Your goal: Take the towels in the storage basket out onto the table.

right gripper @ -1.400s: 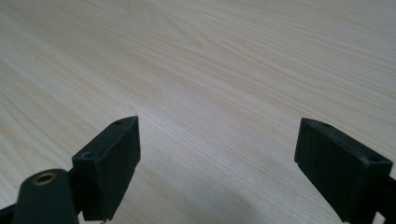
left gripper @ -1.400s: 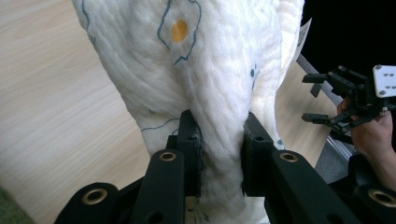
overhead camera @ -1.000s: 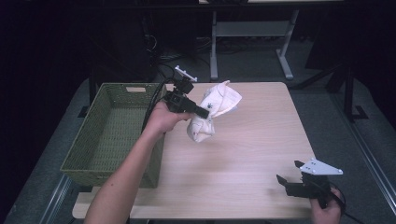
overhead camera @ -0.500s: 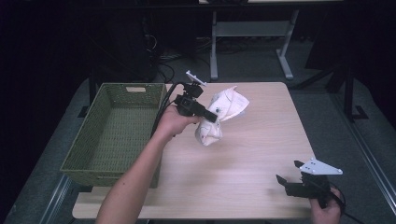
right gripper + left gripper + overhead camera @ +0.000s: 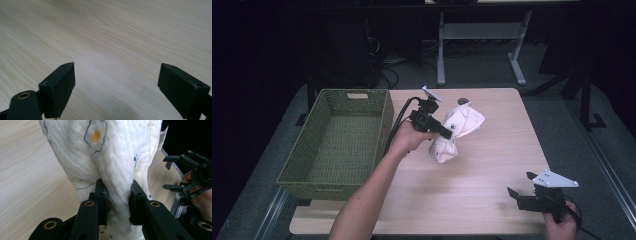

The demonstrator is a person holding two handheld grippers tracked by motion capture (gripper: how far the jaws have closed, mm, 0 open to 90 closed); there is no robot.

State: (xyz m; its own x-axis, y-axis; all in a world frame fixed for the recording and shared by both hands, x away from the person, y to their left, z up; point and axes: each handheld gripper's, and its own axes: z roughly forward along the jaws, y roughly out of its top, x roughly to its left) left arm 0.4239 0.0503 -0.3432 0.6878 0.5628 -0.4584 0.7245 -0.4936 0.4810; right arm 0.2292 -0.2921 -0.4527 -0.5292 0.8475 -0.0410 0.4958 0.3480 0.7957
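Your left gripper (image 5: 446, 134) pinches the white cloth (image 5: 455, 131) near the table's (image 5: 492, 165) middle, just beside the green basket (image 5: 337, 142) on its left edge. Your right gripper (image 5: 523, 186) gapes wide at the near right corner.

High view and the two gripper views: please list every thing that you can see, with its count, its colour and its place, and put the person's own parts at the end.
basket: one, green woven, on the left part of the table, nothing inside it.
cloth: one, white with small printed figures, bunched, at the middle of the table, pinched by the left hand-held gripper.
small round thing: one, dark, near the far edge of the table; too small to identify.
table: one, light wood.
left hand-held gripper: one, black, shut on the cloth, held over the table's middle.
right hand-held gripper: one, black with a grey plate, jaws open, near the table's front right corner.
person's left hand: one, on the left gripper.
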